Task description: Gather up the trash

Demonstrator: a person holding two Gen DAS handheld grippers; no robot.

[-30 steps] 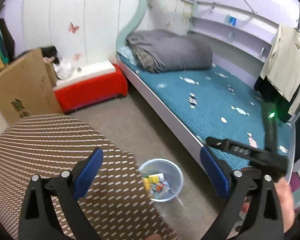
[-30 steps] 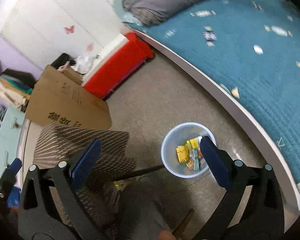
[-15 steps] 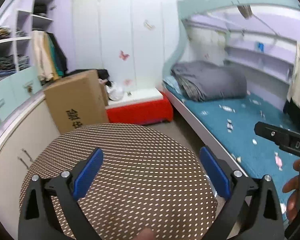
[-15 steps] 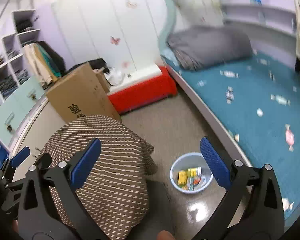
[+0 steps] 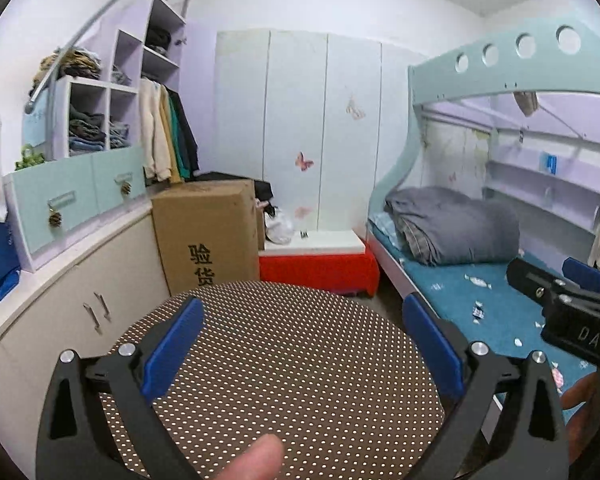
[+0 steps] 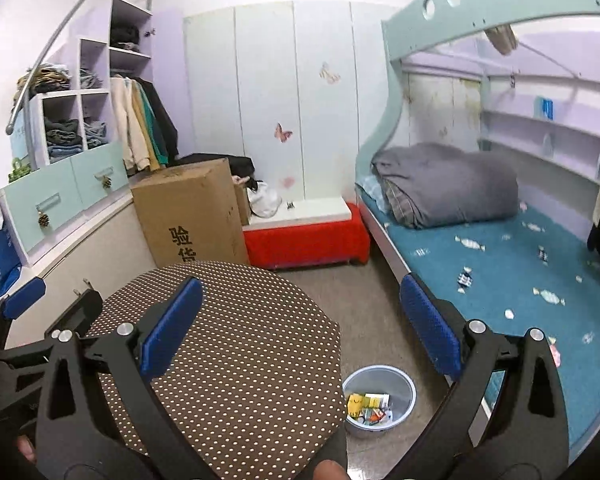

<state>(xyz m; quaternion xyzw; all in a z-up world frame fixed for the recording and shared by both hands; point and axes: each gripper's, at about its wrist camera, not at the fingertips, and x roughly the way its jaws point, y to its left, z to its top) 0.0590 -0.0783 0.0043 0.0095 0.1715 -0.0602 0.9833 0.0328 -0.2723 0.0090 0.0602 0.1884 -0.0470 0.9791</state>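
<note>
Both grippers are released and hold nothing: the left gripper (image 5: 304, 340) and the right gripper (image 6: 300, 328) hover with jaws wide apart over the round dotted table (image 6: 236, 344), whose top shows no trash. The trash already gathered lies in the clear bin (image 6: 380, 400) on the floor, at about 5 o'clock in the right wrist view, just beside the table's edge and near the bed frame. Small wrappers (image 6: 466, 278) lie scattered on the teal bed (image 6: 500, 264) from 2 to 4 o'clock. The main risk, I judge, is missing these: they are flat on soft bedding, so a gripper may pinch the sheet too or slide off. A low swing toward the bed could also knock the light bin over and spill it.
</note>
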